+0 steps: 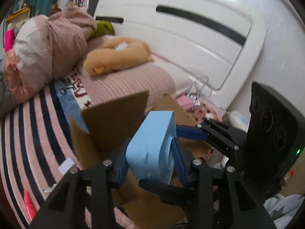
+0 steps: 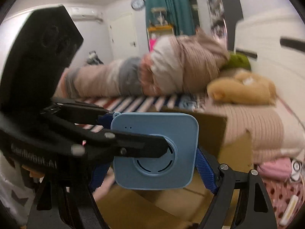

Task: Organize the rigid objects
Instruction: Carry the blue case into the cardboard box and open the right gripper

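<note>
A light blue square device (image 1: 150, 145) with rounded corners and a round grille is held in the air above an open cardboard box (image 1: 114, 118) beside the bed. My left gripper (image 1: 150, 164) is shut on its flat faces. In the right wrist view the device (image 2: 154, 152) faces me, with the left gripper's fingers (image 2: 141, 147) across its front. My right gripper (image 2: 152, 169) has its blue pads on the device's left and right edges. The box (image 2: 219, 133) lies behind and below it.
A bed with a striped sheet (image 1: 28, 133), a rolled quilt (image 1: 47, 47) and a tan plush toy (image 1: 116, 55) lies behind the box. A white headboard (image 1: 181, 38) stands at the right. A pink spotted basket (image 2: 282, 190) sits at the lower right.
</note>
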### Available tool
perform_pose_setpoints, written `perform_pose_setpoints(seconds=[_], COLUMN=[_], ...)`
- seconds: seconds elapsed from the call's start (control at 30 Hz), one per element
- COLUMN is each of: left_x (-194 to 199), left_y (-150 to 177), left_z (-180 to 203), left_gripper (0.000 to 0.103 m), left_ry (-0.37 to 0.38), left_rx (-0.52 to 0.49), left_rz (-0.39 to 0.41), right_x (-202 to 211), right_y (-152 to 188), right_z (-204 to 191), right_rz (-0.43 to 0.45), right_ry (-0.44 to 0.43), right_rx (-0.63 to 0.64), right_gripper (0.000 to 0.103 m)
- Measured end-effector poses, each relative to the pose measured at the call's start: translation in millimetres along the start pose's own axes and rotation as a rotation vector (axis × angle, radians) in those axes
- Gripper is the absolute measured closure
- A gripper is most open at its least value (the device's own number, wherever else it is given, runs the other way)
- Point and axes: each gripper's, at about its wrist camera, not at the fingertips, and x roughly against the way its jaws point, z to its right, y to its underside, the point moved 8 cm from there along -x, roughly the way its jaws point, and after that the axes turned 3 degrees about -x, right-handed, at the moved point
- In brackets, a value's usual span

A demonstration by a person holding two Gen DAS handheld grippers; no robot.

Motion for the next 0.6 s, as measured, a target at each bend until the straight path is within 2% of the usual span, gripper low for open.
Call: perform_pose_setpoints(seconds=[0.1,0.2,0.23,0.27,0.4,0.47,0.6], left_x=[-20,-25,-21,-15,20,46,99], left_y=[5,7,8,8,7,12,37], left_z=[-3,-8,-13,-14,-32,-49,-94], left_gripper=[0.064,0.06,0.054,0.046,0.029,0.022,0.019], left_ry=[0.004,-0.033,-0.053,-0.053,-0.059,-0.112,-0.251], left_rx=[0.018,0.023,0.024,0.027,0.042,0.054,0.104], left_rz=[-0.048,-0.062,-0.056,-0.043,0.035,0.076,0.142], right_x=[-10,-16,-13,-15,-21,-17,-21], right_y=[10,14,17,18,13,6,-21], right_z=[11,14,12,11,6,-6,-45], right_rz=[-0.076,-0.108,-0.111,-0.115,-0.104,-0.078,-0.009], right_ry=[0.003,0.009,0.022,0.043,0.117,0.137,0.158], right_rx=[0.003,0.016,0.023,0.033,0.066,0.091,0.132], right_gripper=[0.024,0.024,0.024,0.023,0.009,0.007,0.005])
